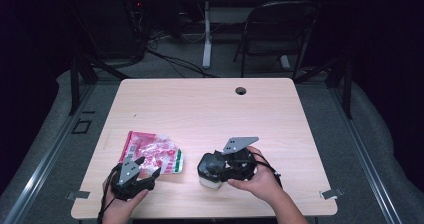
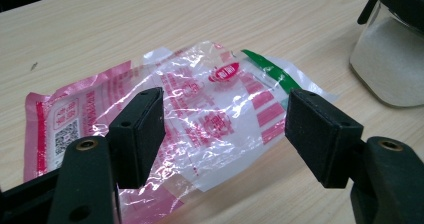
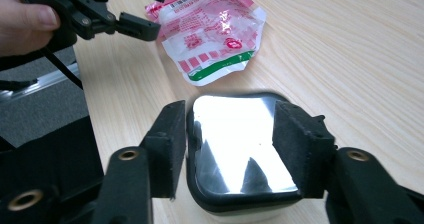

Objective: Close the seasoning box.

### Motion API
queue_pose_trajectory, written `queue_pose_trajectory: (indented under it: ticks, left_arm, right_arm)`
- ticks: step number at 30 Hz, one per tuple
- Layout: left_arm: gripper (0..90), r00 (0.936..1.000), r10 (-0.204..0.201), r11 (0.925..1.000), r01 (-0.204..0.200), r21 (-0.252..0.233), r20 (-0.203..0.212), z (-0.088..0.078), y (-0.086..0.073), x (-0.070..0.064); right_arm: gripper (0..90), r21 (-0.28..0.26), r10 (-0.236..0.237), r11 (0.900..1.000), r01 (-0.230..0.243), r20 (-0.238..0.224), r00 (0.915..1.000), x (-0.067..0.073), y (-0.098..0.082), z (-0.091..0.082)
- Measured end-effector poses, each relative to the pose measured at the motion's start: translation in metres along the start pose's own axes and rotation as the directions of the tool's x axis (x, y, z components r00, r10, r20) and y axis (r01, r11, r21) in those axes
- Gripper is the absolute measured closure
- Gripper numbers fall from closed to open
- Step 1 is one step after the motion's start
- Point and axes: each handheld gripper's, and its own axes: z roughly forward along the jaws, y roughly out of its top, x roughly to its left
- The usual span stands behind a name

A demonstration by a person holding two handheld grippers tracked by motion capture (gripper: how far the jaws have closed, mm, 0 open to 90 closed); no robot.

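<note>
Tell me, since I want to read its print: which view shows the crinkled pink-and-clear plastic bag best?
The left gripper view: the crinkled pink-and-clear plastic bag lies close and large there, its code square and logo visible. The right gripper view shows it smaller and farther off, with its green edge. The high view shows it tiny.

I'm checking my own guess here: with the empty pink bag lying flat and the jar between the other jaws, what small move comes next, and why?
Probably lift the right gripper straight up off the jar. Its jaws stand at the shiny lid's sides, seemingly not pressing, and the jar sits on the table. The left gripper hangs open over the flattened bag.
</note>
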Motion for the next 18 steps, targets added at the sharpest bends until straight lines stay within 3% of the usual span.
queue_pose_trajectory:
  ticks: [4,18]
  left_arm:
    - [32.6,0.9999,0.010,0.9999,-0.010,0.009,0.002,0.0023,0.0004,-0.0012]
    - [32.6,1.0000,0.010,0.9996,-0.010,0.026,0.000,0.0070,-0.0002,0.0008]
  right_arm:
    - [43.7,-0.013,0.017,1.000,-0.017,-0.015,0.9997,-0.0013,0.0002,-0.0003]
    - [42.5,-0.020,0.038,0.999,-0.037,0.012,0.9992,-0.0044,-0.0006,0.0010]
